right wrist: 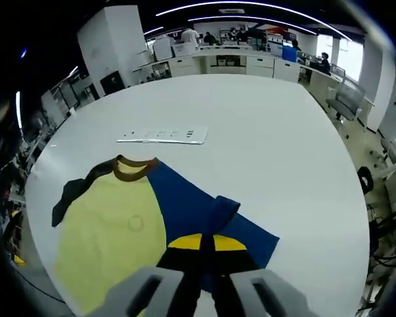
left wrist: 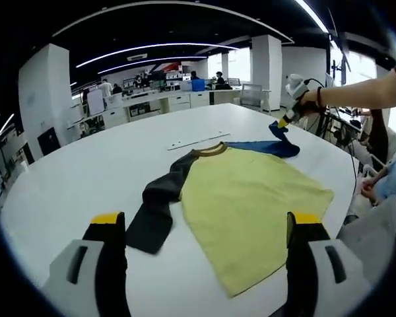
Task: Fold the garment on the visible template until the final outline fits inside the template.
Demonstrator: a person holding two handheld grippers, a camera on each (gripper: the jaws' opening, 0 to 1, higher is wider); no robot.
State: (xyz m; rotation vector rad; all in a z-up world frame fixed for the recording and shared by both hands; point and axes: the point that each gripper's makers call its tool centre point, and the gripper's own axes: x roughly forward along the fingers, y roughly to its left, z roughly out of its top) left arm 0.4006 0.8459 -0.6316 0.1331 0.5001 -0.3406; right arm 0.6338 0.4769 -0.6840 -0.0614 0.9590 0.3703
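Left gripper [left wrist: 204, 228]: we see its jaws apart, holding nothing, above the shirt's near hem.
Dark sleeve [left wrist: 155, 211]: spread flat on the desk [left wrist: 86, 165], toward the left jaw.
Shirt [left wrist: 251, 198]: yellow body flat on the desk, collar pointing away.
Blue sleeve [right wrist: 211, 218]: lifted and folded toward the body.
Right gripper [right wrist: 208, 244]: jaws pinched on the blue sleeve's cuff; we judge it the working hand.
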